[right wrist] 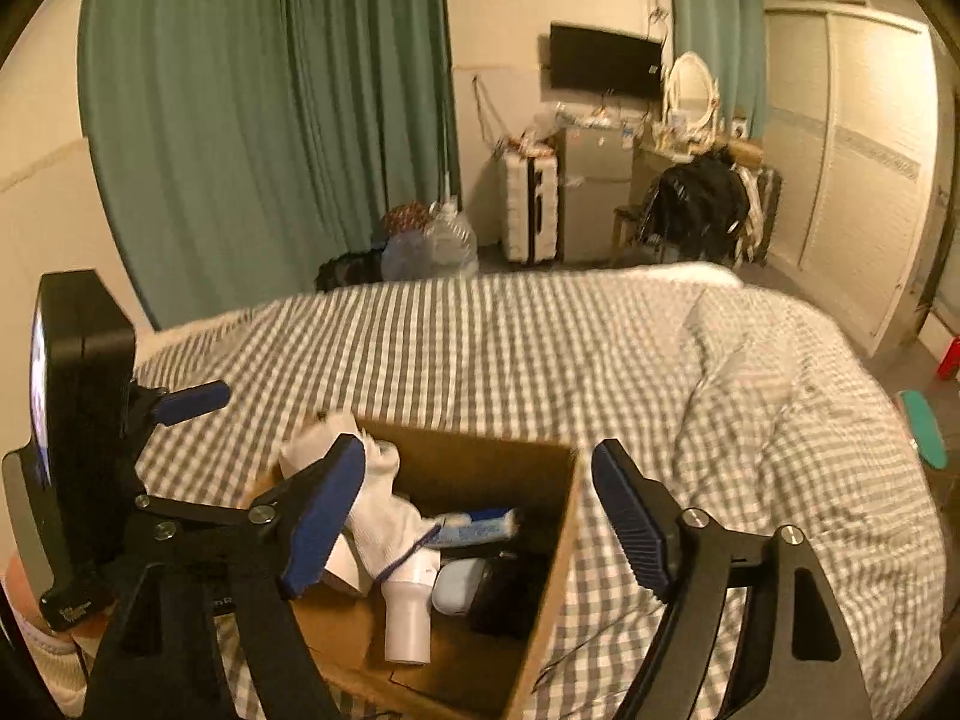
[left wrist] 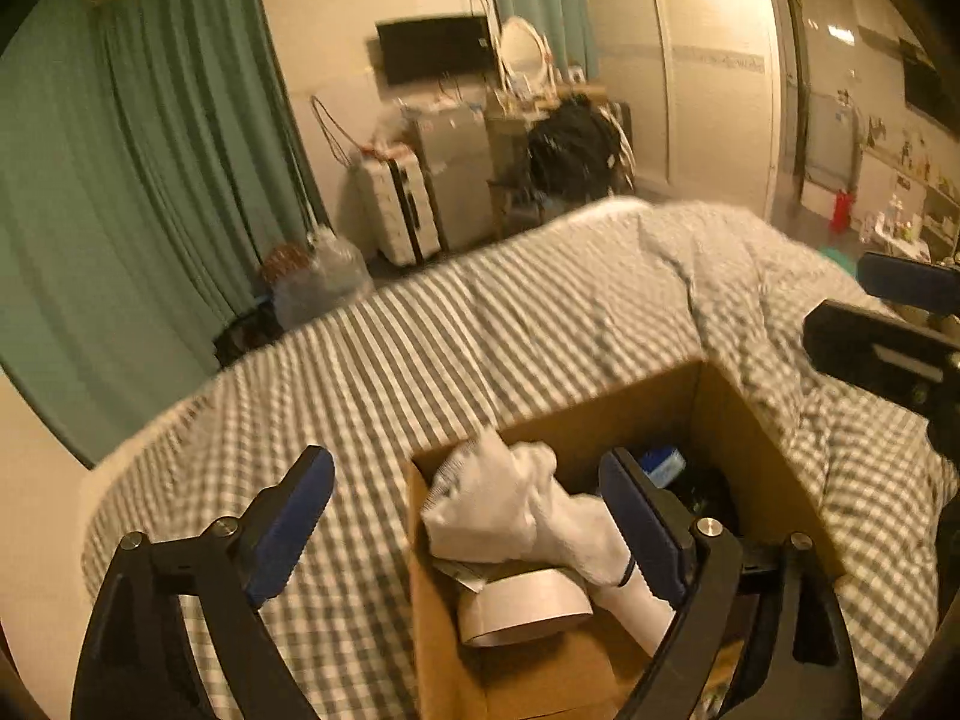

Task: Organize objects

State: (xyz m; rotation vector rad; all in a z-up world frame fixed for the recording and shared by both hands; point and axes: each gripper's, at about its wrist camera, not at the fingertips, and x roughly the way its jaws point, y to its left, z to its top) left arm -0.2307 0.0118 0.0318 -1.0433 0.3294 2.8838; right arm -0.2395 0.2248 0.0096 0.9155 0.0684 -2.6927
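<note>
An open cardboard box (left wrist: 762, 420) (right wrist: 558, 516) sits on the checked bed cover. Inside lie a white sock (left wrist: 516, 510) (right wrist: 384, 516), a roll of white tape (left wrist: 522, 606), a white tube-shaped object (right wrist: 408, 618), a blue-and-white tube (right wrist: 474, 525), a pale blue case (right wrist: 459, 585) and a dark object (right wrist: 510, 594). My left gripper (left wrist: 468, 516) is open and empty, above the box's left wall. My right gripper (right wrist: 480, 516) is open and empty, above the box's opening. The right gripper also shows at the right edge of the left wrist view (left wrist: 888, 324).
The bed (right wrist: 540, 348) with a grey-white checked cover and a rumpled quilt (right wrist: 810, 396) fills the middle. Beyond it are green curtains (right wrist: 258, 120), bags (right wrist: 432, 246) on the floor, a white suitcase (right wrist: 531, 210), a small fridge (right wrist: 594, 192), a chair with dark clothes (right wrist: 702, 204) and a wardrobe (right wrist: 858, 168).
</note>
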